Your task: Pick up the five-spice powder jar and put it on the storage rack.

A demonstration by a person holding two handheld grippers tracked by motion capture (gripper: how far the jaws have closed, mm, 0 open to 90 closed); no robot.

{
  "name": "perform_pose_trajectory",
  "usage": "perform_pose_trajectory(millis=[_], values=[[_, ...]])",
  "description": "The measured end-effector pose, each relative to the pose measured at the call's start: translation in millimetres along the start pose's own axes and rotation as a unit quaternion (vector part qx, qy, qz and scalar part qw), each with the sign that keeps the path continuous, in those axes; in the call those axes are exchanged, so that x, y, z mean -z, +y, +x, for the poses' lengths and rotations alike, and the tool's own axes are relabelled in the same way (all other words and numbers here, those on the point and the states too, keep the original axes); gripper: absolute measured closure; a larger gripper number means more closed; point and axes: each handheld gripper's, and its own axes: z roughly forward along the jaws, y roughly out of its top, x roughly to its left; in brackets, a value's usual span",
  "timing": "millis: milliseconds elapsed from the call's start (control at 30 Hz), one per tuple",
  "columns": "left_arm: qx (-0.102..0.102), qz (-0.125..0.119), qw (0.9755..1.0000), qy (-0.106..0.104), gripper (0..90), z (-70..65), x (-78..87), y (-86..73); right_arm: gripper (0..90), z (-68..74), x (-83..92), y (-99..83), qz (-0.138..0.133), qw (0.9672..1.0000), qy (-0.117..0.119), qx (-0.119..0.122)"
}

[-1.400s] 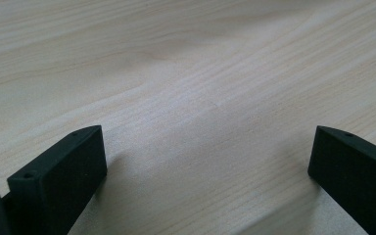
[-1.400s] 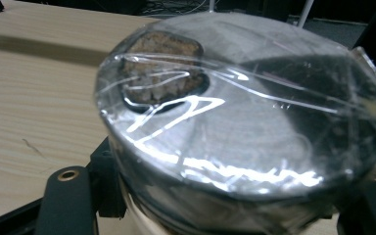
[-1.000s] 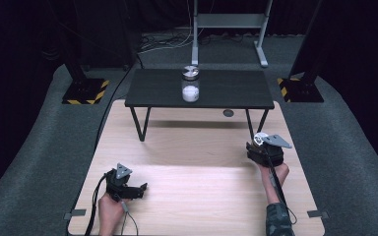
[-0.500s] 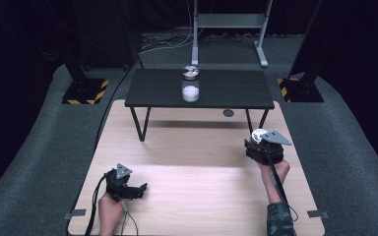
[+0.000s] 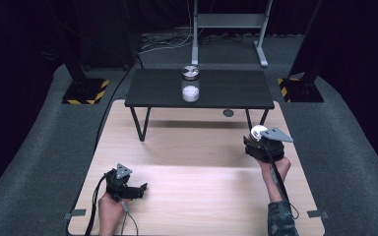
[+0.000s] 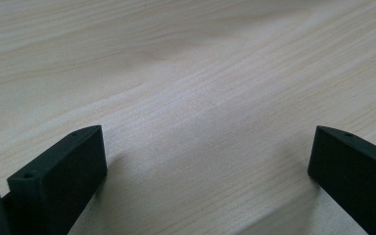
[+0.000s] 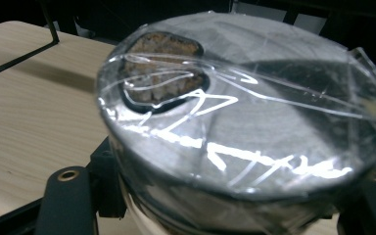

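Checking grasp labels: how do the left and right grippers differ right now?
The left gripper has open jaws with nothing between them; the right gripper is shut on a silver-lidded jar. The left rests low on the wooden table; the right is raised. Both are hand-held, black, with grey plates.

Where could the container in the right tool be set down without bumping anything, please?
Free: the light wooden table between the left tool and right tool, and the black table's ends. Crowded: its middle, where a jar stands.
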Motion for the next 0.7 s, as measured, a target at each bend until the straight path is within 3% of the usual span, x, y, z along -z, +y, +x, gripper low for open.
perform_pose_trajectory(millis=[700], values=[[0.0, 0.0, 1.0, 0.0, 0.6, 0.1, 0.0, 0.0, 29.3, 2.8, 10.5, 28.2, -0.023, 0.9994, 0.008, 0.024]])
